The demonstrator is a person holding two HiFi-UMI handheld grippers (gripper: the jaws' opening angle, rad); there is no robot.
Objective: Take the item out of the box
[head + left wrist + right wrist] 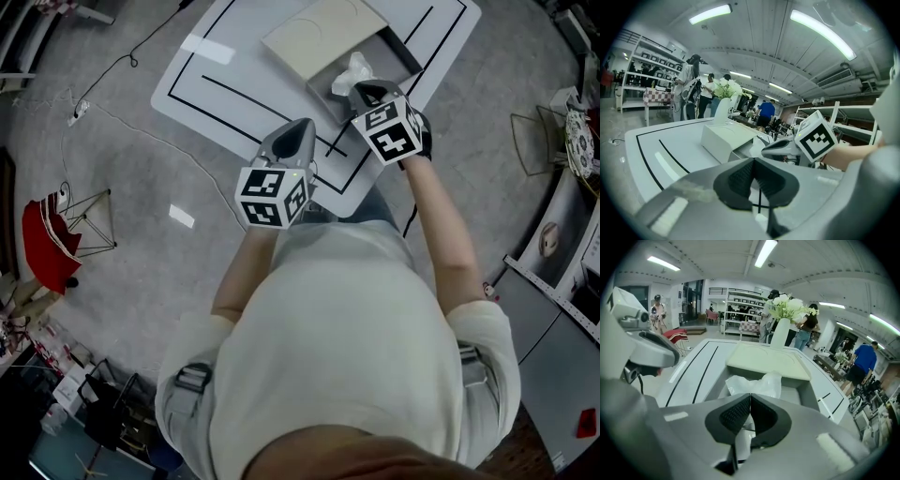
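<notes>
Grey plastic right gripper [361,91] [750,397], two-jaw, hand-held.
- Its jaws are pressing together on a fold of the crinkled white plastic bag [352,73] [754,383]; a strip of the plastic is showing between the black ribbed pads.
- It is pointing forward and steeply down, with its tip hanging over the shallow grey cardboard box [401,52] [820,397].
- The right forearm is reaching out almost straight from the shoulder. The hand is sitting behind the black-and-white marker cube [389,129] [815,138].

Bag.
- Most of it is bunching up just ahead of the right jaws, inside the box opening, and is standing above the rim.
- Whether its underside is touching the box floor cannot be told.

Box.
- It is lying directly below and ahead of the right gripper.
- Its pale beige lid [323,33] [766,362] is lying folded open and flat on the far side.

Left gripper [302,124] [753,161], same build.
- Its jaws are resting pad against pad, gripping nothing.
- It is sitting just left of the right gripper and nearer the person, pointing forward and only slightly down.
- It is hanging over the near edge of the white table top with black lines [216,84] [651,154].
- The left elbow is bending, with the forearm angling inward.

White vase of white flowers [780,333]: standing well beyond the lid, ahead of the right jaws.
</notes>
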